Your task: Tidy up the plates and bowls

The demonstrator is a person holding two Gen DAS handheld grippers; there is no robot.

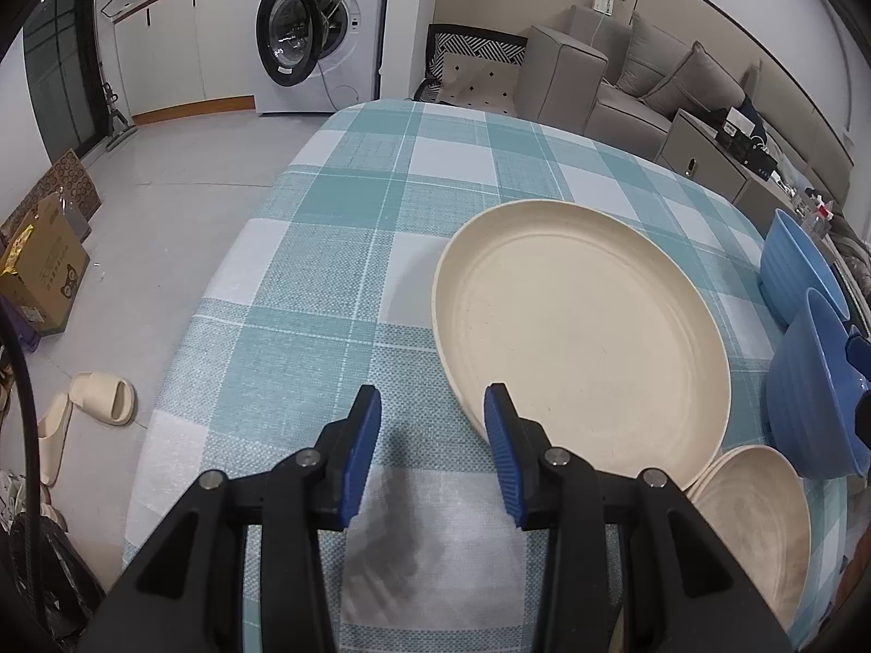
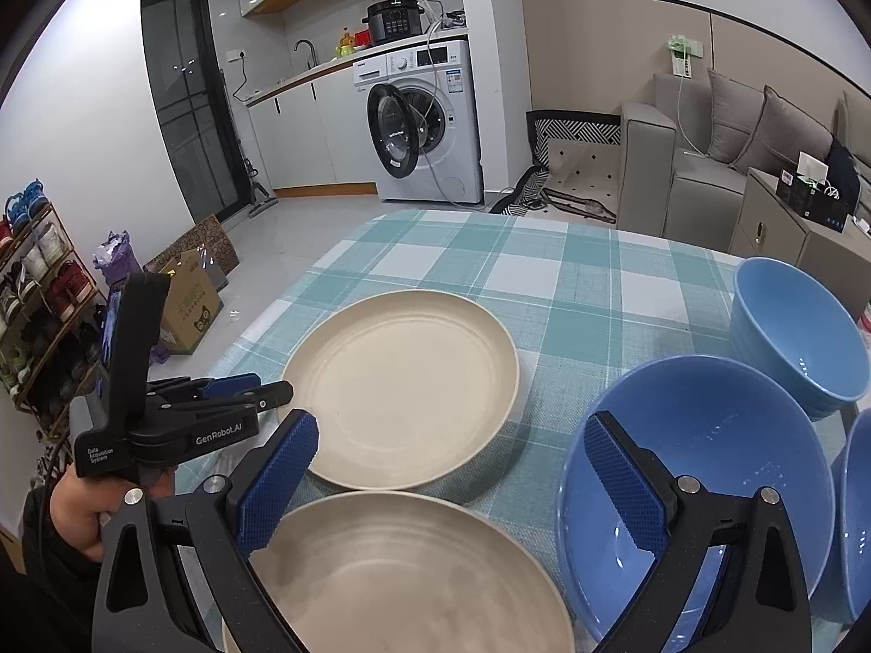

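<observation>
The left gripper (image 1: 431, 424) hovers over the checked tablecloth (image 1: 337, 228) with its jaws spread wide and nothing between them; its right pad sits at the near rim of the far cream plate (image 1: 582, 337). The right gripper (image 2: 457, 484) is likewise wide and empty — it hangs above the near cream plate (image 2: 403, 577), which lies just in front of the far plate. Three blue bowls stand to the right: near bowl (image 2: 724, 468), far bowl (image 2: 795, 326), and a third bowl (image 2: 857, 517) at the frame edge.
</observation>
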